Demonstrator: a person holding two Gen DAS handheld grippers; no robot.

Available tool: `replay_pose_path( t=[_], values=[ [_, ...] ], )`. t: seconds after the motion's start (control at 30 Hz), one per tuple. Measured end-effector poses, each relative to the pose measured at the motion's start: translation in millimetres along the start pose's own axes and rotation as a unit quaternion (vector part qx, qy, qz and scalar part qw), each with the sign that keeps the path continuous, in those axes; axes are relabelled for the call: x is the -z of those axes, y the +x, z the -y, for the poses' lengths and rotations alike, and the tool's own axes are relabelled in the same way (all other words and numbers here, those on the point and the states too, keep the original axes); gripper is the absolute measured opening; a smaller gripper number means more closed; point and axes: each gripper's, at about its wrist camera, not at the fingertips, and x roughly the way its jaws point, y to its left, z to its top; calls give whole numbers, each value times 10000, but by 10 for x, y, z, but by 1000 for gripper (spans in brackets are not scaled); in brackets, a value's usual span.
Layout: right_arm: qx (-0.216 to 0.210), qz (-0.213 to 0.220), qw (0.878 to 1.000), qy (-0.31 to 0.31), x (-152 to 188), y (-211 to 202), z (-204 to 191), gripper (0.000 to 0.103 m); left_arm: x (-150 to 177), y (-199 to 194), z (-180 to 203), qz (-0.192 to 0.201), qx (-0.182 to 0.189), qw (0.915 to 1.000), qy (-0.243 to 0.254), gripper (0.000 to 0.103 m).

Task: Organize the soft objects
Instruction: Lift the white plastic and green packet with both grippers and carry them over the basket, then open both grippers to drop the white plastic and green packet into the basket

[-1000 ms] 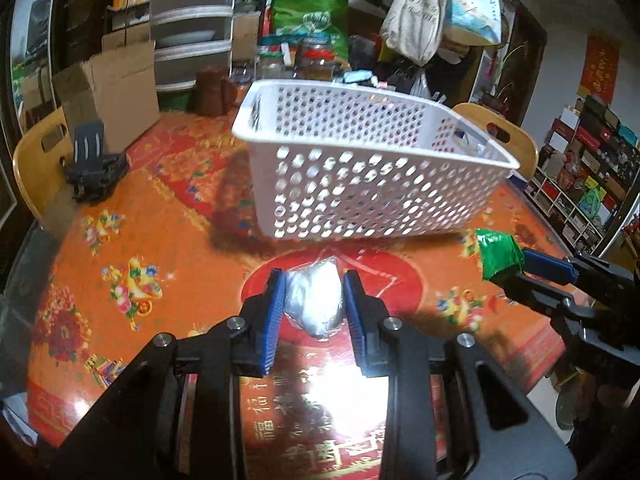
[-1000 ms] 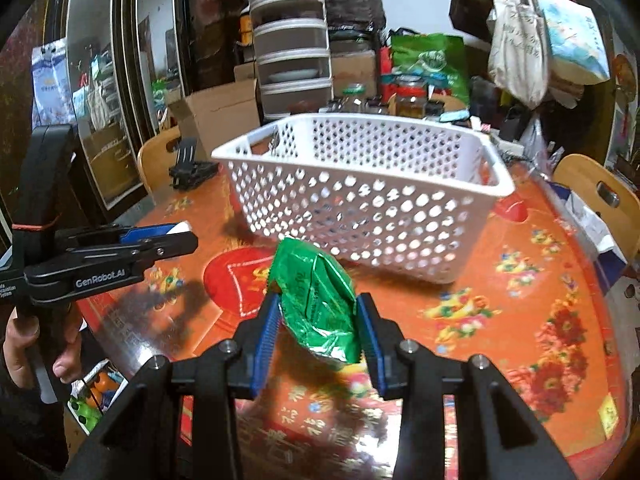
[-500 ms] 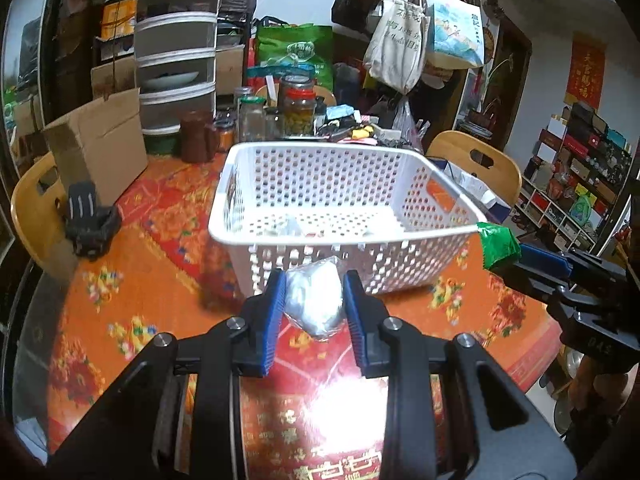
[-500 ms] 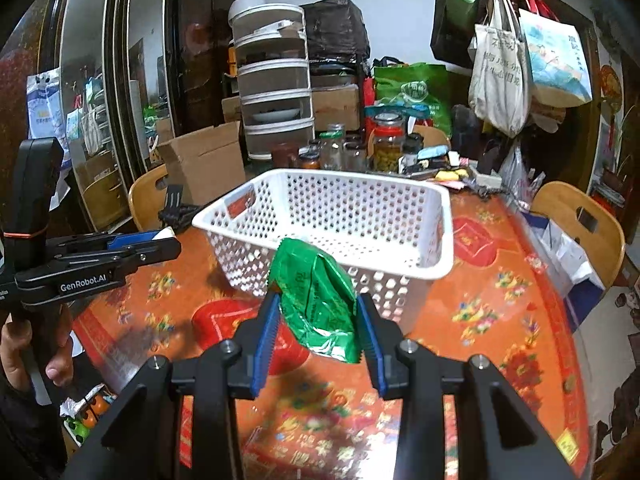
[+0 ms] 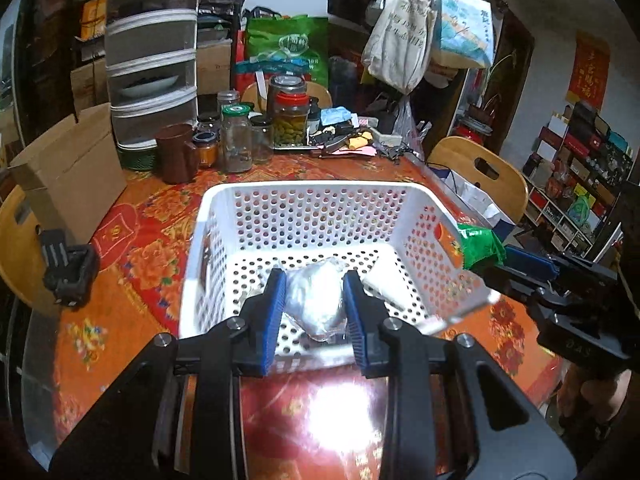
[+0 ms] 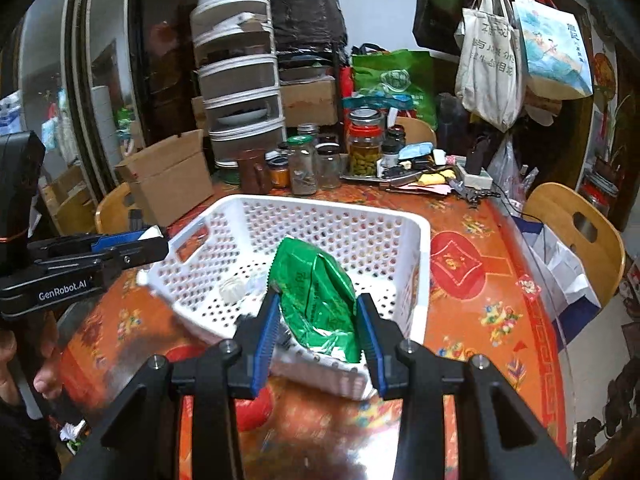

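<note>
Now the round table with its orange-red floral cloth (image 5: pixel 132 240) carries the white perforated plastic basket (image 5: pixel 320 196), dead ahead at twelve o'clock of both tools. The right gripper (image 6: pixel 318 332) is clamped on a crinkled green foil packet (image 6: pixel 316 300), long axis upright, over the near rim. The left gripper (image 5: pixel 314 312) pinches a silvery clear-wrapped pouch (image 5: pixel 316 300), seemingly slightly farther over the basket floor.

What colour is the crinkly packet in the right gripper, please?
Shiny green foil packet, clearest in the right wrist view.
</note>
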Motion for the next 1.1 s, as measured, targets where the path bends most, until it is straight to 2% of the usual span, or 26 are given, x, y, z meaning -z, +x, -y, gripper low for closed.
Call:
replay_pose_path(
  t=[0.13,0.23,0.47,0.6,0.83,0.87,0.97,1.1],
  values=[
    [38,-268,9996,36,-171,326,36,38,-211,423,-1,-331,-32,9994,-38,27],
    [-6,-623,9979,170,-242,652,83,38,-316,796,-6,-670,-108,9977,-72,27],
    [155,-1445,9894,11,-231,1290,-13,38,-367,1590,-129,-1610,-398,9859,-228,27],
    [237,-1699,9851,-80,-215,1474,-37,38,-331,1816,-169,-1939,-535,9794,-184,28],
    [320,-1871,9817,-131,-205,1622,-23,42,-291,1875,-225,-2018,-451,9782,-210,30],
    [327,-1877,9816,-131,-213,1630,-17,42,-293,1865,-222,-2002,-473,9784,-194,35],
    [239,-1744,9844,-68,-227,1571,-10,52,-306,1804,-203,-1907,-484,9803,-151,56],
    [203,-1566,9874,-44,-260,1451,-9,65,-364,1690,-178,-1722,-490,9838,-112,70]
  ],
)
